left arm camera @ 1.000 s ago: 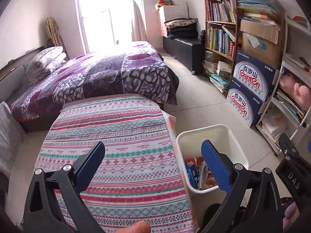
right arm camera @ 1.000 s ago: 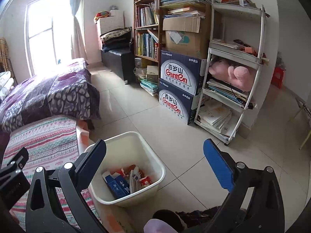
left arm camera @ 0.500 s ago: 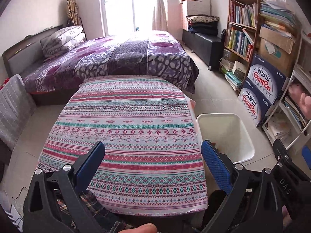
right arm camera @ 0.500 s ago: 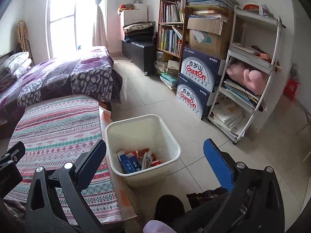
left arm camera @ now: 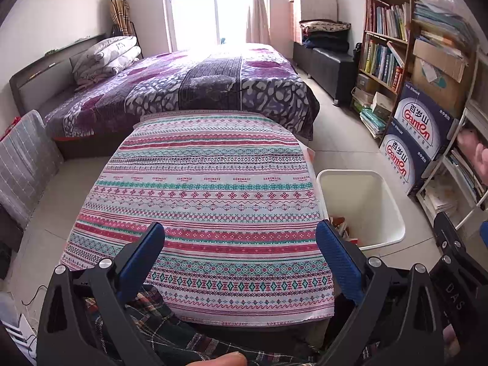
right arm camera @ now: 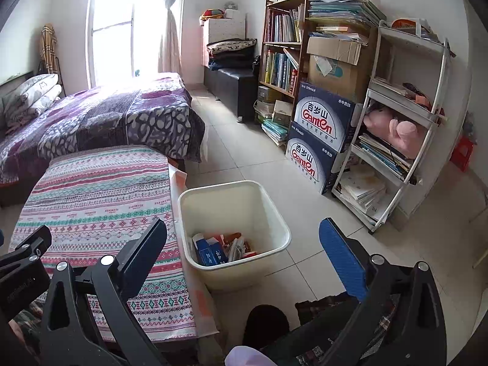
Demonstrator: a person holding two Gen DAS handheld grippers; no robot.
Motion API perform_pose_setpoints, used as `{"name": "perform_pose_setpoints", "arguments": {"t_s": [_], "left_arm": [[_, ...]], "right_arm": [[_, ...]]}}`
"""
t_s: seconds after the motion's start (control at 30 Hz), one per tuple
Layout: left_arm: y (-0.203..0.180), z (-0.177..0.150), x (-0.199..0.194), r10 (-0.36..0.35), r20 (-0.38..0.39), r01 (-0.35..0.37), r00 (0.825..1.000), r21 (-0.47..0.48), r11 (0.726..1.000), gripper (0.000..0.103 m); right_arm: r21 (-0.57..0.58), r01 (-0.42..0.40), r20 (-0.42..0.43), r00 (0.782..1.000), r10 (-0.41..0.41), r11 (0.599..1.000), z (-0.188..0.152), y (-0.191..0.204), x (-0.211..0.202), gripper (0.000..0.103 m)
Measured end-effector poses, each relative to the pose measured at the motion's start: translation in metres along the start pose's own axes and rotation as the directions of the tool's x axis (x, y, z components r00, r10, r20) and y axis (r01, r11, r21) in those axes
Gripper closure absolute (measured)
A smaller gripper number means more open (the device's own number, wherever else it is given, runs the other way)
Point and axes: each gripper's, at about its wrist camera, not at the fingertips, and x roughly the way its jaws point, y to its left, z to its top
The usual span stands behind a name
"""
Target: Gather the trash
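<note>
A white plastic bin [right arm camera: 274,213] stands on the tiled floor right of the low table. Trash [right arm camera: 222,247] lies in its bottom: a blue carton, red and white wrappers. In the left wrist view the bin [left arm camera: 393,210] shows at the right, partly behind a finger. My left gripper [left arm camera: 241,238] hovers open over the near end of the striped tablecloth [left arm camera: 210,189], holding nothing. My right gripper [right arm camera: 244,235] is open above the near rim of the bin, also with nothing in it. No loose trash shows on the tablecloth.
A bed with a purple cover [left arm camera: 189,82] lies beyond the table. Bookshelf [right arm camera: 283,52], stacked water cartons [right arm camera: 320,140] and a white rack [right arm camera: 405,128] line the right wall. A grey cushion [left arm camera: 24,161] leans at the left. A person's plaid-clad legs [left arm camera: 158,329] are below.
Both grippers have pulled back and risen, so the whole table and the bin show from farther away. Both stayed open with nothing in them.
</note>
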Motion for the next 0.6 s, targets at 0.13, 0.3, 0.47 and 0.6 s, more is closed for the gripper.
{"name": "perform_pose_setpoints", "arguments": {"t_s": [0.13,0.3,0.47,0.6], "left_arm": [[-0.0029,-0.0007,-0.0050,0.015,0.016,-0.016,1.000,0.013,1.000,0.007],[-0.0055,0.0005,-0.0069,0.018,0.019,-0.018,1.000,0.023,1.000,0.007],[-0.0057,0.0007,-0.0063,0.022,0.014,-0.023,1.000,0.024,0.999,0.007],[-0.0055,0.0003,-0.0055,0.021,0.010,-0.021,1.000,0.025,0.999,0.007]], "right_arm": [[0.002,-0.001,0.000,1.000,0.001,1.000,0.0000,-0.0003,-0.0002,0.007],[0.001,-0.002,0.000,1.000,0.002,1.000,-0.0004,-0.0004,-0.0008,0.007],[0.004,-0.005,-0.003,1.000,0.005,1.000,-0.0012,0.0005,-0.0015,0.007],[0.006,-0.006,-0.005,1.000,0.006,1.000,-0.0011,0.0000,-0.0014,0.007]]}}
